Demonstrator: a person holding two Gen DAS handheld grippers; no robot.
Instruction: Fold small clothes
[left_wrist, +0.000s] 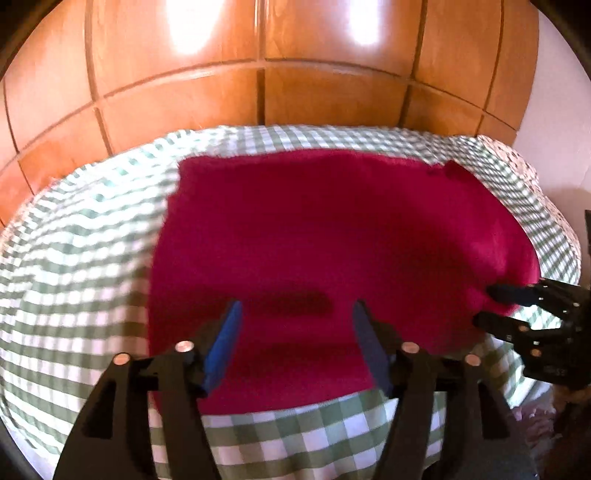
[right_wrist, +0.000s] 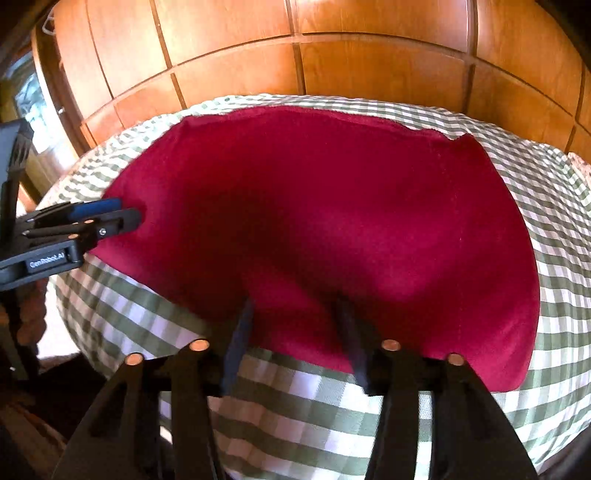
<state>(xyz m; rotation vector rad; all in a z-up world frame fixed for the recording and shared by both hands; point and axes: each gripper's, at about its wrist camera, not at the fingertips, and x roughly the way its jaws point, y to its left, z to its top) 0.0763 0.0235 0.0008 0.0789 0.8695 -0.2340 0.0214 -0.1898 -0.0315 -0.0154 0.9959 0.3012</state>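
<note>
A dark red garment (left_wrist: 325, 236) lies spread flat on a green-and-white checked cover (left_wrist: 74, 251); it also shows in the right wrist view (right_wrist: 332, 206). My left gripper (left_wrist: 295, 314) is open, its blue fingers just above the garment's near part, holding nothing. It also shows at the left edge of the right wrist view (right_wrist: 125, 214). My right gripper (right_wrist: 293, 306) is open over the garment's near edge. It also shows at the right of the left wrist view (left_wrist: 487, 304), its fingertips at the cloth's right edge.
The checked cover (right_wrist: 554, 221) drapes over a rounded bed or cushion. Wooden panelled doors (left_wrist: 258, 66) stand close behind it. A white wall (left_wrist: 554, 129) is at the right. A window area (right_wrist: 26, 96) shows at the far left.
</note>
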